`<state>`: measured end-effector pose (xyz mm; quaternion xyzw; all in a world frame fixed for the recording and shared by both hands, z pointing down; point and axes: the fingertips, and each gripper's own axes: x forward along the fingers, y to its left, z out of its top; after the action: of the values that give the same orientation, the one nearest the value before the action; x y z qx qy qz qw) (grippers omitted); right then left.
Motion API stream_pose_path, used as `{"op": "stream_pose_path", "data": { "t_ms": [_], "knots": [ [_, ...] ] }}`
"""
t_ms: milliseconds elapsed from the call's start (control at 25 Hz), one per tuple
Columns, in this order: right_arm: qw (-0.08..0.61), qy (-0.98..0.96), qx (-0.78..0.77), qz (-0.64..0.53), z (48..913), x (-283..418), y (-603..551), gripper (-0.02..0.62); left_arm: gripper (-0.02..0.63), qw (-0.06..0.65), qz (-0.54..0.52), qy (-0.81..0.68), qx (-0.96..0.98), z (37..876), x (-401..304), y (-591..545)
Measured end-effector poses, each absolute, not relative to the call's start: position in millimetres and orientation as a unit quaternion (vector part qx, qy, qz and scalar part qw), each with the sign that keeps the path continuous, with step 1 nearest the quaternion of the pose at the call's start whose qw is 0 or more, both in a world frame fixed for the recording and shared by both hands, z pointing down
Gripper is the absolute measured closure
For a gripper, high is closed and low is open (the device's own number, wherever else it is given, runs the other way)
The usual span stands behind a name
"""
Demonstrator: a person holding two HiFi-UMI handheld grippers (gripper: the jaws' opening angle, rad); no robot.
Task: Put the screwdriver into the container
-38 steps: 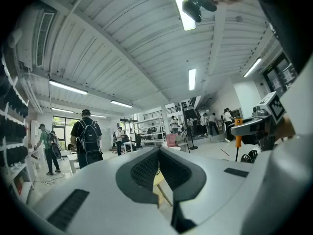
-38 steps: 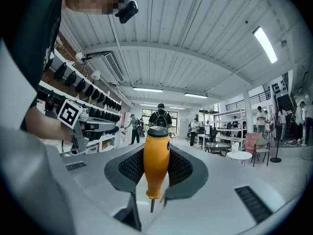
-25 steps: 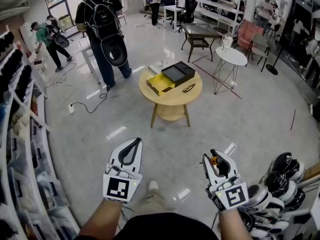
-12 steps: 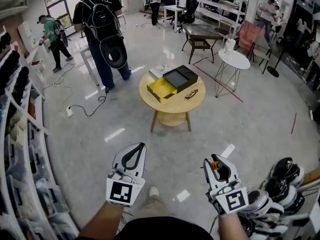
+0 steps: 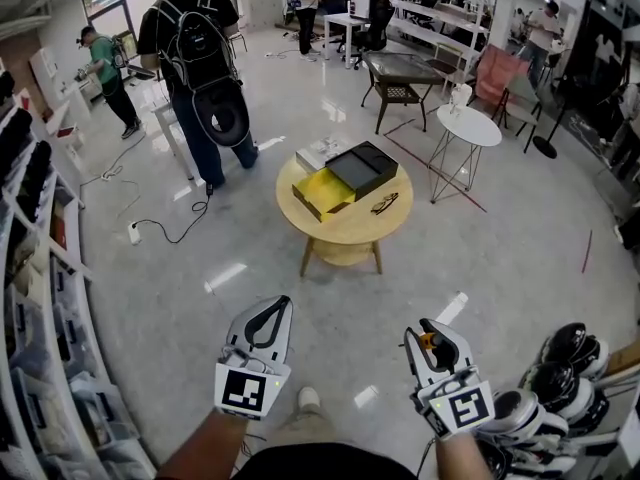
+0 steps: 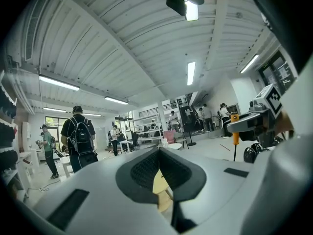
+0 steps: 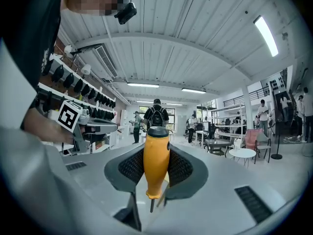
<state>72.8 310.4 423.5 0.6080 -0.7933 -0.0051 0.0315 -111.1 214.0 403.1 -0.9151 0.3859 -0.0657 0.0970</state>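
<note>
Step in hand: carrying. I judge the pick-up done and the drop-off not yet begun.
Right gripper (image 5: 430, 330): jaws part-way apart, pads pressed on the orange handle of the screwdriver (image 7: 156, 160). The tool stands upright, butt up, thin shaft pointing down between the jaws.
Left gripper (image 5: 278, 303): jaw tips together, nothing between them. It points level beside the right one.
Container (image 5: 325, 195): a yellow-lined box with a black part just beside it, on the round wooden table (image 5: 350, 230). It sits well ahead of me across bare floor.
Table extras: a small dark item near the right rim, too small to name.
Traffic: a person with a backpack (image 5: 200, 58) stands beyond the table, to the left. My straight line looks free.
Next move, my call: close the gap to the table, bring the right gripper over the yellow box, tip the screwdriver flat, and only then open the jaws.
Risk: the grip holds the handle alone, so the tool may swing.
</note>
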Motion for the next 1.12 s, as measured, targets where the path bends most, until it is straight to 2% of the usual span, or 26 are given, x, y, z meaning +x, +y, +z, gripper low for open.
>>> {"op": "stream_pose_path", "data": {
  "t_ms": [760,1120],
  "knots": [
    [0.035,-0.805,0.592,0.008,404,29,209,0.483,0.589,0.103,-0.061,0.372,-0.92,394,-133,106],
    [0.03,-0.794,0.607,0.018,399,11,169,0.483,0.589,0.082,-0.046,0.351,-0.932,403,-141,64]
  ]
}}
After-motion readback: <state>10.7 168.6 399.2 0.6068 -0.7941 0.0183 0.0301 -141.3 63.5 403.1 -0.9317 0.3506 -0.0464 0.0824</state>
